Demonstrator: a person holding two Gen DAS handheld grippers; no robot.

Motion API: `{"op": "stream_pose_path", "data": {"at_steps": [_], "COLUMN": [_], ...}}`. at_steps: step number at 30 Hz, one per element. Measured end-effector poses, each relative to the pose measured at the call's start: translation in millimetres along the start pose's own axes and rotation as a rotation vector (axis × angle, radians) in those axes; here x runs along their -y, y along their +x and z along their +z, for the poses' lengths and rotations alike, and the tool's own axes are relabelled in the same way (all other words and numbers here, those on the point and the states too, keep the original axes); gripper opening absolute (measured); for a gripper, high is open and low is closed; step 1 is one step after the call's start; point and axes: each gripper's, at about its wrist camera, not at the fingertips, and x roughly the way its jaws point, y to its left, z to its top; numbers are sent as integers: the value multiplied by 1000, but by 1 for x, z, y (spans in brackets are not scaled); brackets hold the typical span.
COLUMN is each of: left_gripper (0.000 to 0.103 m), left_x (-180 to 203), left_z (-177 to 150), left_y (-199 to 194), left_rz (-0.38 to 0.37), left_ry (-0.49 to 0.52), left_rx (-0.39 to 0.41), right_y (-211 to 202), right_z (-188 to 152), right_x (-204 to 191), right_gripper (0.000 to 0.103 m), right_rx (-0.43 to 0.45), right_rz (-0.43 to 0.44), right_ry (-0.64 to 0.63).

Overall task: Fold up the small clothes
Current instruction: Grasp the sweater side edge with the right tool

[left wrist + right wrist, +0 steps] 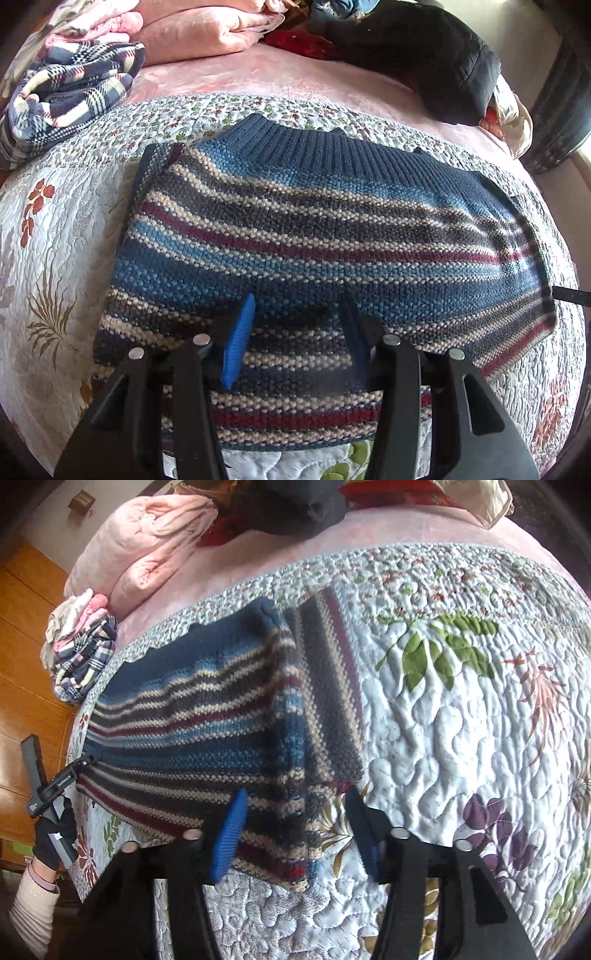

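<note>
A knitted sweater with blue, cream, grey and dark red stripes lies flat on a floral quilt. Its dark blue ribbed band faces away from me. My left gripper is open, and its blue fingers hover over the sweater's near edge with nothing pinched. In the right wrist view, the sweater has a striped sleeve folded along its side. My right gripper stands open above the sweater's near corner. The left gripper shows at the sweater's far end, held by a gloved hand.
A folded plaid cloth and pink blankets lie at the back left of the bed. A black jacket sits at the back right. Bare quilt spreads right of the sweater. Wooden panels stand beyond the bed's left edge.
</note>
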Motion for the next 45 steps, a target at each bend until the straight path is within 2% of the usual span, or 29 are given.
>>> {"op": "stream_pose_path", "data": {"at_steps": [3, 7, 11, 14, 15, 16, 17, 20, 21, 24, 29, 31, 34, 37, 45], "left_gripper": [49, 49, 49, 49, 49, 49, 49, 50, 50, 50, 50, 50, 51, 51, 51], "left_x": [8, 19, 22, 20, 19, 18, 17, 16, 16, 15, 16, 16, 15, 14, 14], "left_z": [7, 16, 21, 23, 23, 23, 23, 22, 21, 21, 20, 20, 19, 19, 18], "left_y": [-1, 10, 22, 28, 30, 31, 33, 34, 35, 35, 37, 38, 38, 39, 39], "left_rz": [-12, -11, -19, -20, -20, -22, -27, -35, -37, -41, -40, -42, -46, -50, -55], "left_ry": [-1, -9, -26, -34, -37, -40, -45, -55, -55, -52, -45, -44, -40, -37, -34], "left_rx": [3, -11, -25, -29, -31, -33, -35, -36, -36, -39, -41, -39, -40, -41, -38], "right_y": [-1, 19, 44, 51, 51, 51, 51, 54, 54, 54, 63, 65, 64, 57, 65], "right_z": [14, 31, 36, 35, 36, 36, 37, 39, 40, 41, 43, 44, 41, 40, 40], "right_x": [12, 29, 32, 34, 34, 34, 34, 30, 29, 28, 31, 28, 22, 19, 26], "right_gripper": [67, 69, 69, 70, 69, 65, 55, 40, 39, 38, 48, 45, 33, 29, 28], "right_rx": [7, -42, -79, -71, -63, -57, -57, -61, -59, -66, -94, -91, -70, -49, -54], "right_rz": [-7, 68, 76, 99, 110, 125, 145, 193, 200, 203, 203, 192, 185, 190, 186], "right_ry": [20, 78, 82, 82, 86, 91, 94, 114, 113, 120, 119, 105, 72, 72, 112]}}
